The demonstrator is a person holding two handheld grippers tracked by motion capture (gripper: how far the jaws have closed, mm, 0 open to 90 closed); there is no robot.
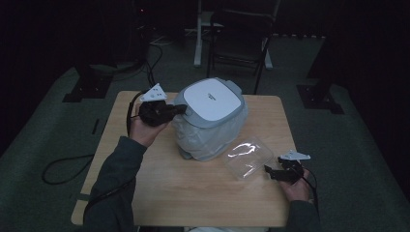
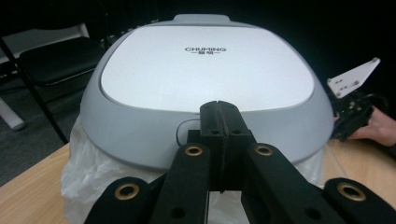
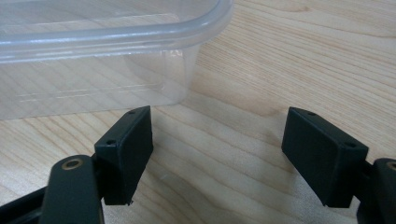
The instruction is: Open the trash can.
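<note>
The left tongs (image 1: 181, 109), clenched on nothing, rest their tips at the nine o'clock rim of the grey-lidded cooker (image 1: 212, 102) mid-table (image 1: 193, 193), likely about to press its latch, which calls for a firm push. The right tongs (image 1: 268, 170), released and empty, wait at the clear tub's (image 1: 247, 155) four o'clock corner, with open table nearer the person.

Floor: dark grey-green carpet (image 1: 43, 140) all around the table.
Table: light wood top (image 1: 193, 193) with rounded corners.
Chair: a dark folding chair (image 1: 241, 43) stands beyond the far edge of the table.
Stands: dark posts with flat feet (image 1: 89, 87) at far left and far right.
Light: dim; the far room is in shadow.
</note>
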